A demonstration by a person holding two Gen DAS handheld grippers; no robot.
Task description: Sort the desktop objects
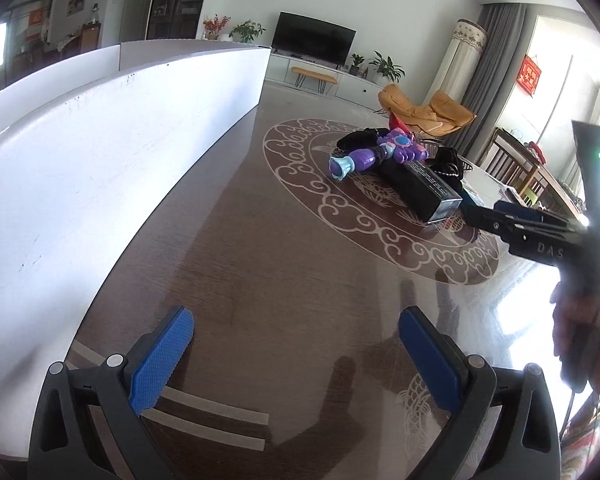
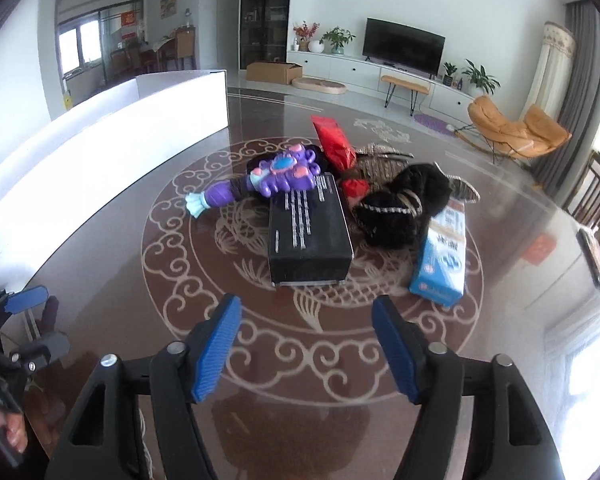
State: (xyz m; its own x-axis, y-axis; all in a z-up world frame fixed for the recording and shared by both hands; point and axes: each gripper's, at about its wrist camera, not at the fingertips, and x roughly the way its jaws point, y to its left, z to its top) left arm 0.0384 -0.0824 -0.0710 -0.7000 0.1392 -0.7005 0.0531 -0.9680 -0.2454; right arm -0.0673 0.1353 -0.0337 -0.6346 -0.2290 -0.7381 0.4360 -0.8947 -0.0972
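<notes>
While both tongs hang over the bare near part of the counter [image 2: 100, 240], the right tongs [image 2: 306, 344] gape wide with nothing between the pads, and the left tongs [image 1: 296, 360] are spread wide and empty too. Further in, mid-counter, sits the black box [image 2: 310, 236], purple toy [image 2: 260, 180] leaning on its far end, blue carton [image 2: 442, 256] just right, red bag [image 2: 336, 144] behind. A white box [image 2: 112, 128] runs along the left edge.
</notes>
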